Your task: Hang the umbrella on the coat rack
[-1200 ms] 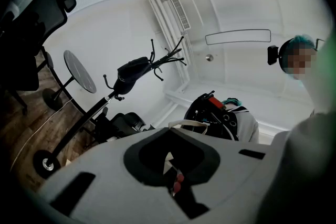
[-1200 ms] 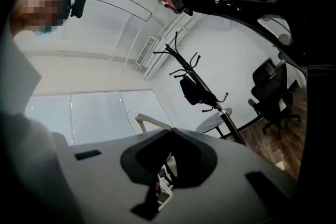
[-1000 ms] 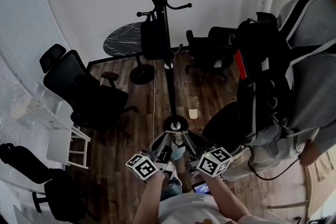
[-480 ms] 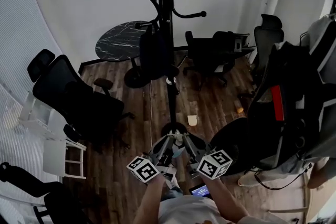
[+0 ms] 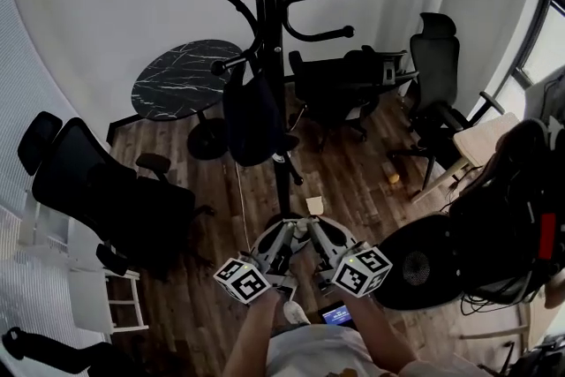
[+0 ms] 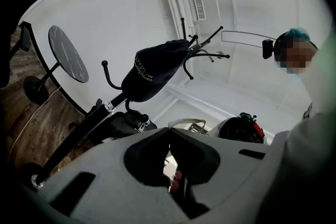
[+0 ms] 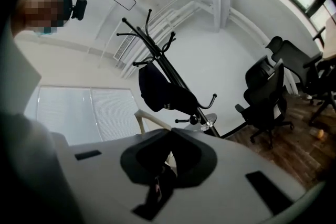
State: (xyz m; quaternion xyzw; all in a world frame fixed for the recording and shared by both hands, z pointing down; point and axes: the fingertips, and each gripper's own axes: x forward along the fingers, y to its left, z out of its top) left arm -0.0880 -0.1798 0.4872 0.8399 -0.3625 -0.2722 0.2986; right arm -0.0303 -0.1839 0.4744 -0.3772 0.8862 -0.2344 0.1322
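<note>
The black coat rack (image 5: 282,150) stands on the wooden floor straight ahead. A dark navy folded umbrella (image 5: 252,115) with white print hangs from one of its lower hooks. It also shows as the umbrella (image 6: 152,73) on the rack (image 6: 79,131) in the left gripper view, and as the umbrella (image 7: 164,93) on the rack (image 7: 163,63) in the right gripper view. My left gripper (image 5: 286,230) and right gripper (image 5: 312,229) sit side by side low near my body, short of the rack's base. Both are shut and hold nothing, as the left gripper (image 6: 168,134) and right gripper (image 7: 170,134) also show in their own views.
A round marble table (image 5: 181,79) stands behind the rack. Black office chairs are at the left (image 5: 106,194) and at the back right (image 5: 340,88). A white shelf unit (image 5: 97,300) is at the lower left. A person with a black backpack (image 5: 516,216) is at the right edge.
The head view has swung, so the rack looms larger and the person with the backpack has slid to the right edge. Both grippers stay low and shut.
</note>
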